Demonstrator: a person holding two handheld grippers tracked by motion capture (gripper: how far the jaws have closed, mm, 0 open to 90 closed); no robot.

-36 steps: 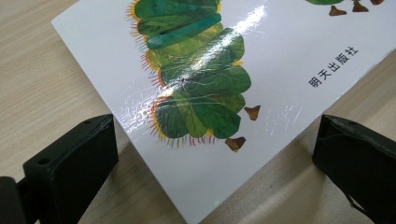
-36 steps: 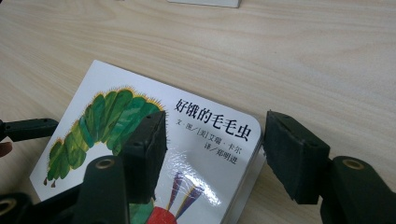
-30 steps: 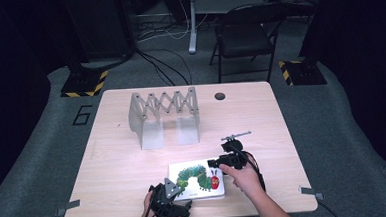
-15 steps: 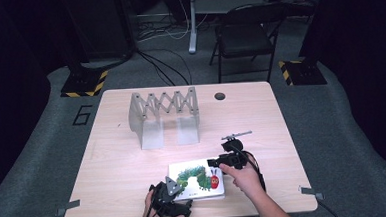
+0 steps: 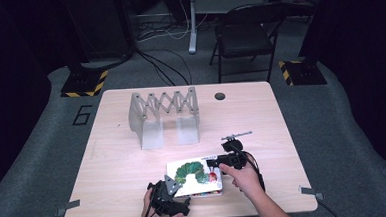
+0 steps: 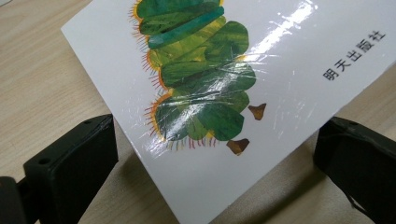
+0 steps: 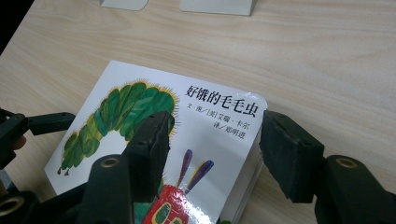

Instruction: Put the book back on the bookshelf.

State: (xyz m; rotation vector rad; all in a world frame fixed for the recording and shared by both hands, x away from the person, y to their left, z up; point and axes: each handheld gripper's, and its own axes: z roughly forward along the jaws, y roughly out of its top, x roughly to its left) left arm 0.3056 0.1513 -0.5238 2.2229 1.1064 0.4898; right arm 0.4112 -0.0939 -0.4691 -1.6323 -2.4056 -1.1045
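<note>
Fingers of the left gripper (image 6: pixel 205 163) gape around the book's (image 5: pixel 194 177) corner; the right gripper's (image 7: pixel 212 154) straddle its far edge, unclosed.

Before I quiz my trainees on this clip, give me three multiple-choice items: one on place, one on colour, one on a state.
1. Where does the picture book lie?
A near table edge
B on the chair
C inside the rack
2. The caterpillar's body is mainly
A blue
B green
C grey
3. The right gripper is
A shut on the book
B open, jaws astride the book's corner
C shut, lying flat on the bookend rack

A: it lies between both hands, apart from the accordion bookend rack.
B: green segments.
B: gaps show beside both jaws.
</note>
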